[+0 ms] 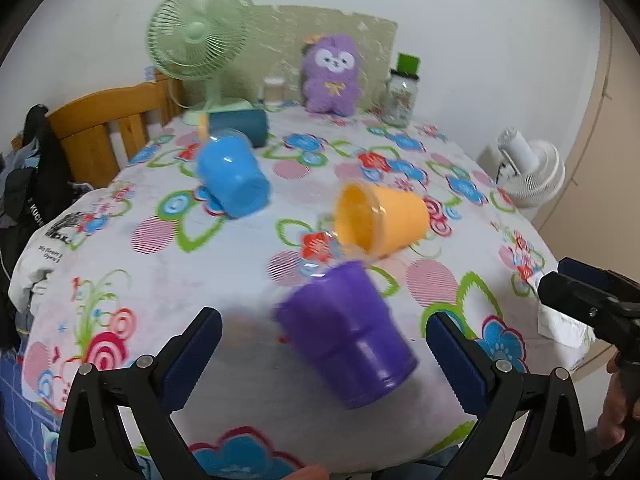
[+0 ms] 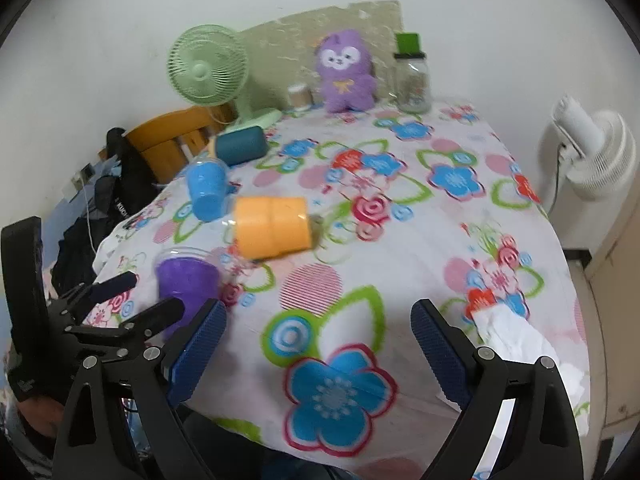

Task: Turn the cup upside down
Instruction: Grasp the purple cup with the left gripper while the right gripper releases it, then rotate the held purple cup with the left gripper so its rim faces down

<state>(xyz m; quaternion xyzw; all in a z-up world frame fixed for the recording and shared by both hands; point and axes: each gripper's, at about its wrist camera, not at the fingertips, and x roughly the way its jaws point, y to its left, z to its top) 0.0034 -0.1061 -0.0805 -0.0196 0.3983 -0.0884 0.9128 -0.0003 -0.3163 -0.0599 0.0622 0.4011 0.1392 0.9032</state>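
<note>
Here, the purple cup [image 1: 347, 332] lies tipped on its side on the floral tablecloth [image 1: 224, 248], base toward me, at 12 o'clock between my left gripper [image 1: 324, 344]'s spread fingers; my right gripper [image 2: 318, 344] is likewise spread, holding nothing.

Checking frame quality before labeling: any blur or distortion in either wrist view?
Left wrist: the purple cup, orange cup and blue cup are smeared by motion blur; the left gripper stays sharp. Right wrist: milder blur on the orange cup and tablecloth; the right gripper is crisp. Both views: strong fisheye bending with dark corners, soft even light, no glare.
</note>
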